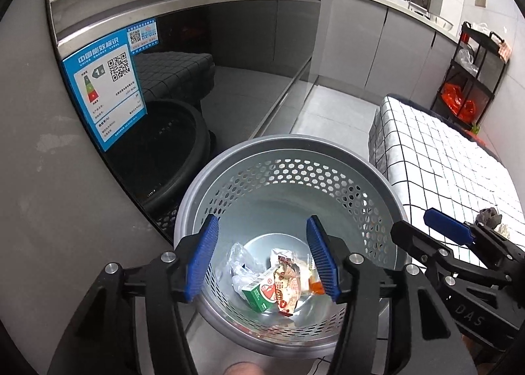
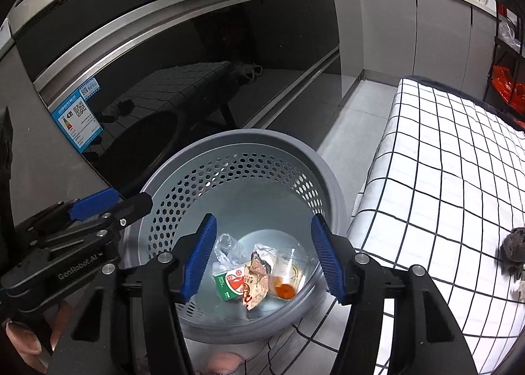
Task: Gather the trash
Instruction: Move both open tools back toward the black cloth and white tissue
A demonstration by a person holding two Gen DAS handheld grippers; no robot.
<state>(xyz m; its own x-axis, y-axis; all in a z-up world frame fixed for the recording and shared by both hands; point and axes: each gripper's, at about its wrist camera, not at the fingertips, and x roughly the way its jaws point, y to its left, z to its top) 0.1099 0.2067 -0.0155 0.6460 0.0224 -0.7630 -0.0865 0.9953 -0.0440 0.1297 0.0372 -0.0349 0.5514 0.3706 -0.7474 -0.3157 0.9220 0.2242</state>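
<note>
Bin: a grey round bin (image 1: 288,152) with a perforated wall stands upright on the floor, mouth facing up, between the dark oven door (image 1: 183,86) on the left and the checked cloth (image 1: 452,158) on the right.
Trash: it lies in a heap on the bin's bottom, near the centre.
Green carton: the small green carton (image 1: 261,293) lies on its side; in the left wrist view its long axis runs from near left to far right, one corner towards the near wall.
Wrapper: a crumpled printed wrapper (image 1: 288,289) rests against the carton's right side, touching it.
Clear plastic: a crumpled clear plastic piece (image 1: 241,263) lies just left of and behind the carton.
Orange bit: an orange bit (image 2: 284,291) sits right of the wrapper.
Left tool: the left tool (image 1: 262,260) hangs over the bin's mouth, jaws apart, nothing between the blue pads.
Right tool: the right tool (image 2: 264,258) hangs beside it over the same bin, jaws apart, gripping nothing.
Grey wad: a grey crumpled wad (image 2: 513,248) lies on the checked cloth, far right, well apart from the bin.
</note>
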